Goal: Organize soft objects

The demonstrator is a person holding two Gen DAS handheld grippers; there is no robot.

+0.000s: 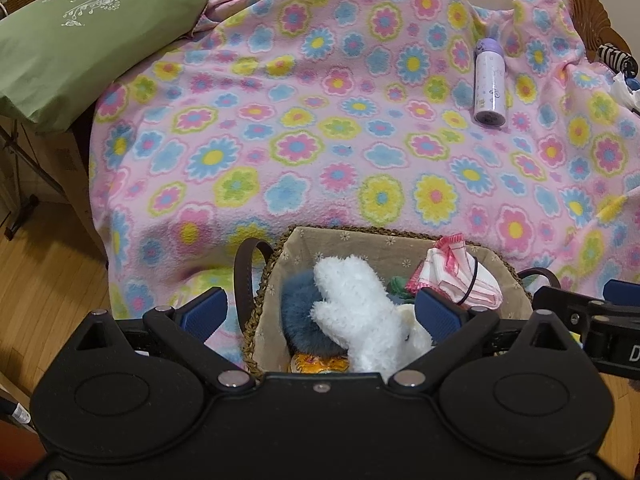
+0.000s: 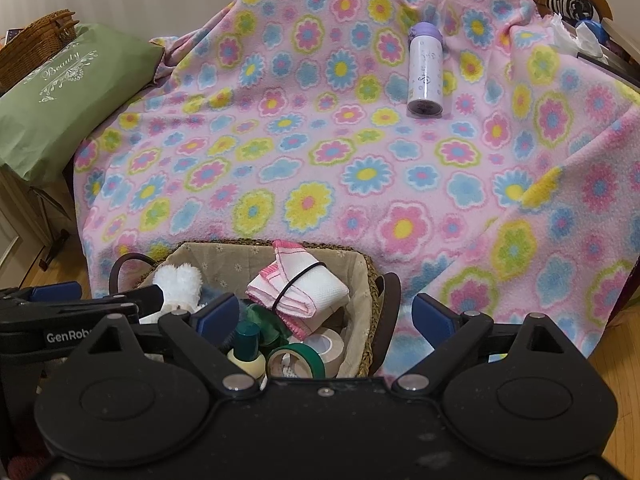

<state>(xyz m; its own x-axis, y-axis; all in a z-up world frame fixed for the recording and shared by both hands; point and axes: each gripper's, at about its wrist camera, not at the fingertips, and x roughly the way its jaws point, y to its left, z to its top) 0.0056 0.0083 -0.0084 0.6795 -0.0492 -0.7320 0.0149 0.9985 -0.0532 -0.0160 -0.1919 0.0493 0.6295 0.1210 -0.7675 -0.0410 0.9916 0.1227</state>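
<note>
Spread wide ahead of both grippers: a pink flowered blanket (image 1: pixel 320 120), draped over a raised surface and filling the far view. Far off to the left of both, a green cushion (image 1: pixel 72 40). Directly below and just ahead of the tools, a woven basket (image 1: pixel 360 236) with cloth lining and brown strap handles, standing on the blanket's near edge.

Left gripper (image 1: pixel 320 314): jaws spread wide, nothing pinched. Left pad outside the basket's left handle, right pad inside the basket. Between them, but not pressed, a white plush toy (image 1: pixel 352 304) lying on a blue-grey furry pompom (image 1: pixel 300 316).

Right gripper (image 2: pixel 324 314): jaws wide and nothing clamped. Left pad inside the basket just beside the green cloth, right pad outside the right wall, over the blanket. Just ahead of the left pad, a rolled pink-and-white cloth (image 2: pixel 308 288) bound by a black band; nearer the tool, a green tape roll (image 2: pixel 298 360), a beige tape roll (image 2: pixel 326 346) and a small green-capped bottle (image 2: pixel 247 344).

Well ahead and rightward, a lilac bottle (image 1: pixel 489 80) lying on the blanket.
</note>
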